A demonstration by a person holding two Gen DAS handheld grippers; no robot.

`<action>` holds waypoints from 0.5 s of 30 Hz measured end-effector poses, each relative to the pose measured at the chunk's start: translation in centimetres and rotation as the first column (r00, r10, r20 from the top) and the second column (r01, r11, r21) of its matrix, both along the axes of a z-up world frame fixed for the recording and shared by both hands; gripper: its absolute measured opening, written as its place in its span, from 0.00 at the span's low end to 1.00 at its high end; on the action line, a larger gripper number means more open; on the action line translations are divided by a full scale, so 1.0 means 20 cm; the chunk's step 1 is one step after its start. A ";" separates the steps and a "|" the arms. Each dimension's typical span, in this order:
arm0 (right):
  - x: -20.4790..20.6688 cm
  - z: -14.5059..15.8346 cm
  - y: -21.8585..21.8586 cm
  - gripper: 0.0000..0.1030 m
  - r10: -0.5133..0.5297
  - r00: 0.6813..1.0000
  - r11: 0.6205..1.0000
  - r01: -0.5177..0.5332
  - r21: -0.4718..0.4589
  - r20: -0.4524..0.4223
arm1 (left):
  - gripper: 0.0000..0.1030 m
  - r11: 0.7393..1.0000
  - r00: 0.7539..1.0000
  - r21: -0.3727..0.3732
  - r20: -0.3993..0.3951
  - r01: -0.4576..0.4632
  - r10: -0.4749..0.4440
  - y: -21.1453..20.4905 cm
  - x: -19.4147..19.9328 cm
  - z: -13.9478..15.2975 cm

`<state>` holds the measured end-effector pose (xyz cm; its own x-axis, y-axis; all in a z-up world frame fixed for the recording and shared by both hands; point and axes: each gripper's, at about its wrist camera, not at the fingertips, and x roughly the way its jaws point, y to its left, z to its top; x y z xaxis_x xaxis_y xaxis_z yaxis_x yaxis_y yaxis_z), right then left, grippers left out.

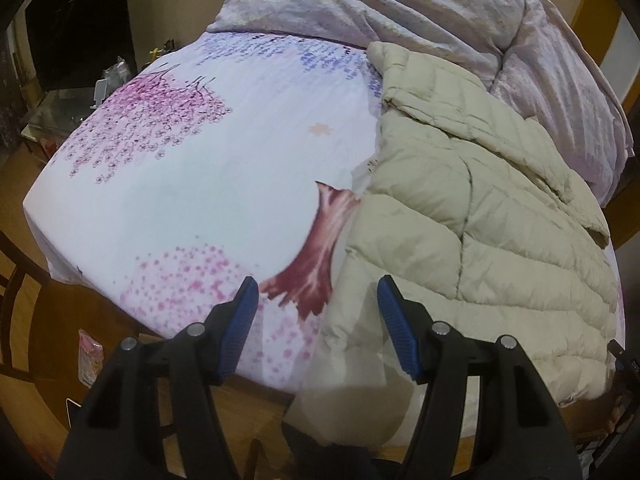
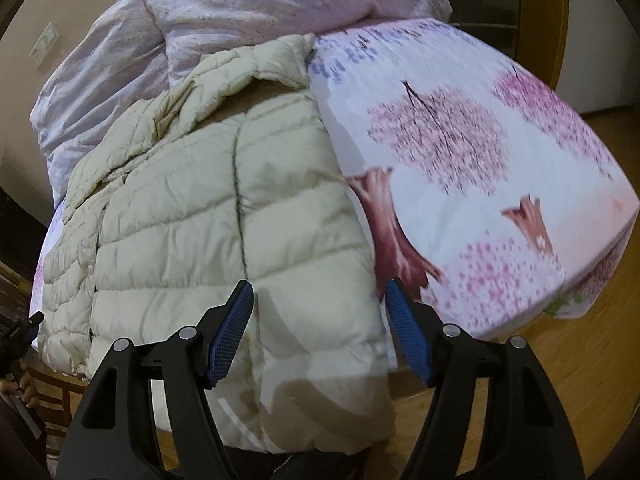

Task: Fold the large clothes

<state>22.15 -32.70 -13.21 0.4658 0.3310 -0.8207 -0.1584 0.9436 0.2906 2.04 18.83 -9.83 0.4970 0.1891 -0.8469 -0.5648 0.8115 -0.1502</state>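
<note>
My cream quilted puffer jacket lies on the near edge of the bed's blossom-print sheet, its hem hanging over the near side, a crumpled lilac duvet beyond. It looks partly folded lengthwise; crosswise folds remain, I judge. My left claw and right claw both hover with fingers apart, gripping nothing.

A wide stretch of printed bedsheet lies bare beside the cream puffer jacket, open room for a claw to pass. At the bed's head a bunched lilac duvet walls off the far side, touching the jacket's collar. The jacket's hem overhangs the bed's near edge above wooden floor.
</note>
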 end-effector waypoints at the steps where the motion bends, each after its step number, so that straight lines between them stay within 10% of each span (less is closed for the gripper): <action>1: -0.01 0.00 0.00 0.68 0.000 1.000 1.000 0.000 0.005 0.008 | 0.60 1.000 1.000 -0.003 -0.002 0.007 -0.007 -0.01 0.00 -0.01; 15: -0.10 -0.01 0.01 0.54 0.043 0.998 0.999 -0.043 0.009 0.039 | 0.56 0.999 0.999 -0.015 0.006 0.051 -0.051 -0.13 -0.02 -0.06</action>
